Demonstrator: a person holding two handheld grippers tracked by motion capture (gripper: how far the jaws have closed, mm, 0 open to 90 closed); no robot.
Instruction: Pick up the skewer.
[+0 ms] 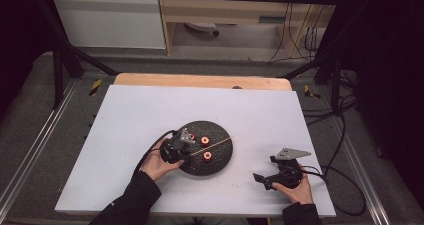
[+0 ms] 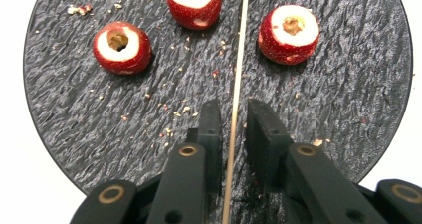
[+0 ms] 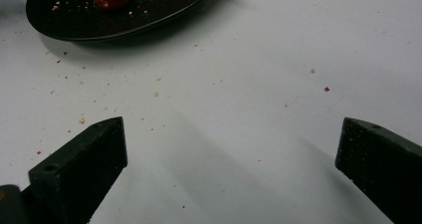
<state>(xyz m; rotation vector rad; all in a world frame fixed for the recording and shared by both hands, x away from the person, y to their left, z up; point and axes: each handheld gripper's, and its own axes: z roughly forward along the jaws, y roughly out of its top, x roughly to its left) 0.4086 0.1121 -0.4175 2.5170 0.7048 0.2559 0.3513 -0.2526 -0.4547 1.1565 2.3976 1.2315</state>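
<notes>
A white table top (image 1: 150, 110) is seen, bearing a round black slate plate (image 2: 348, 84) on which three cored red fruit pieces (image 2: 122, 47) and a thin wooden skewer (image 2: 238, 59) lie. The left gripper (image 2: 234, 122) is set over the skewer, its jaws narrowed around the stick with slim gaps left (no firm pinch can be confirmed). The right gripper (image 3: 231, 134) is held wide open and empty over the table. The pick-up step is judged in hand; full closure, then a level lift, is called for.
</notes>
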